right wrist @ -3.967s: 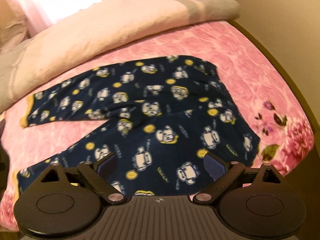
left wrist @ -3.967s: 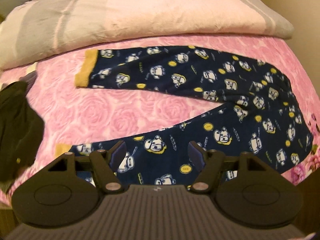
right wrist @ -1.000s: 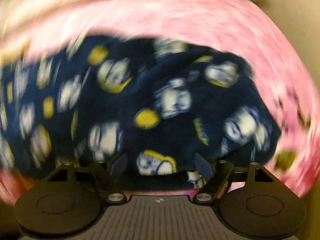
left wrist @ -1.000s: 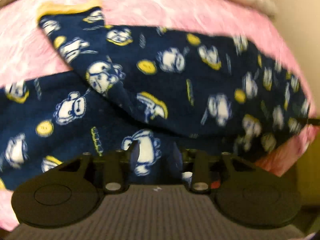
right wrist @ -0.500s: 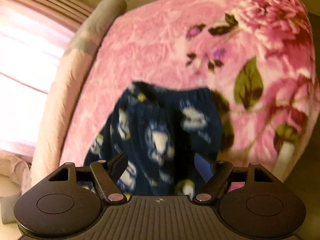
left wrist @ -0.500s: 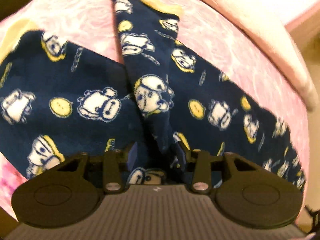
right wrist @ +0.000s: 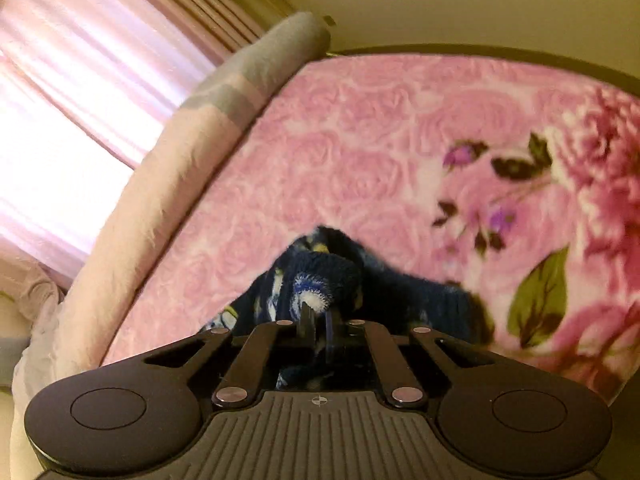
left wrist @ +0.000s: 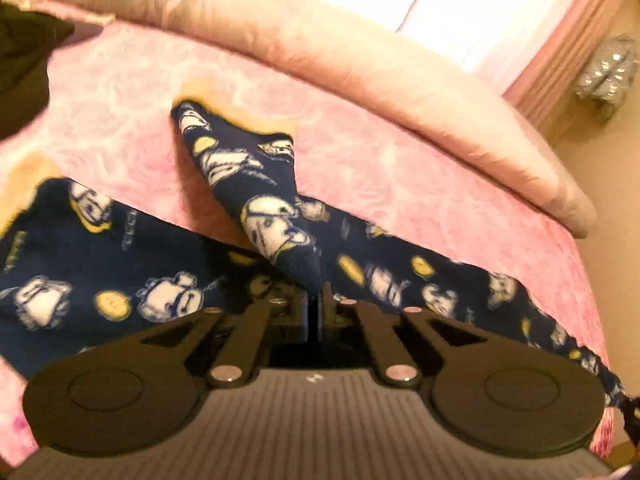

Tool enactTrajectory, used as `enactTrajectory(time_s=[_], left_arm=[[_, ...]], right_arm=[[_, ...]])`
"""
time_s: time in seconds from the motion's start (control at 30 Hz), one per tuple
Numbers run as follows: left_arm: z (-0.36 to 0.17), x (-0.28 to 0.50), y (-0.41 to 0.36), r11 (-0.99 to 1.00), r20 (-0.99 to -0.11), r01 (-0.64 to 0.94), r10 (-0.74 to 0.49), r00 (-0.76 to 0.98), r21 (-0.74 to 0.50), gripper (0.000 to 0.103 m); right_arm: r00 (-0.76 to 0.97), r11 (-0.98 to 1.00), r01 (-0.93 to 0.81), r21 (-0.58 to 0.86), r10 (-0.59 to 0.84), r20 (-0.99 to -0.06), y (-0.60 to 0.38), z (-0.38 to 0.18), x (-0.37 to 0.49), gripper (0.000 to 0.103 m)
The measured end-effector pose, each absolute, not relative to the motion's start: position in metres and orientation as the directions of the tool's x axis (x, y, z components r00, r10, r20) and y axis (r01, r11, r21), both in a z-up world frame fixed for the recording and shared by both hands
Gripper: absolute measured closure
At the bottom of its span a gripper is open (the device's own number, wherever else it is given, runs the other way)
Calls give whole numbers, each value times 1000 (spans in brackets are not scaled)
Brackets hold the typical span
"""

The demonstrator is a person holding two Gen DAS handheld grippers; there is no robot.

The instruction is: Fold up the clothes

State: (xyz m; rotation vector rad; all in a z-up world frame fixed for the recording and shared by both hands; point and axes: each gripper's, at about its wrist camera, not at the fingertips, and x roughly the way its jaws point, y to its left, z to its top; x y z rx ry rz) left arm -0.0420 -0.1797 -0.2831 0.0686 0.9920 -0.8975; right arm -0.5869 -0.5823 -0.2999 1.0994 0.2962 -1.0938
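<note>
Pyjama trousers (left wrist: 100, 264): navy fleece cloth, soft, napped, matt; printed cartoon figures, yellow cuff.
Bedspread (right wrist: 360, 152): pink plush cloth, embossed rose relief, faint sheen.
Duvet (left wrist: 360, 64): pale fuzzy cloth, matt.
Curtain (right wrist: 80, 60): thin pink cloth, translucent.
Left hand-held gripper (left wrist: 315, 300), right hand-held gripper (right wrist: 318, 322): black matt plastic, ribbed housing, bright metal pivot pins.

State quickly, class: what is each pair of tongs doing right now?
Left tongs: shut on the navy fleece cartoon-print pyjama trousers.
Right tongs: shut on the same trousers.
</note>
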Motion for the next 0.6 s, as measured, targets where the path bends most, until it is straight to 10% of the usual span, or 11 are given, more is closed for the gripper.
enactTrajectory(time_s=[0.6], left_arm=[[-339, -120, -153, 628, -850, 768, -468, 244, -126, 101]], right_arm=[[331, -72, 904, 421, -505, -797, -564, -336, -619, 100]])
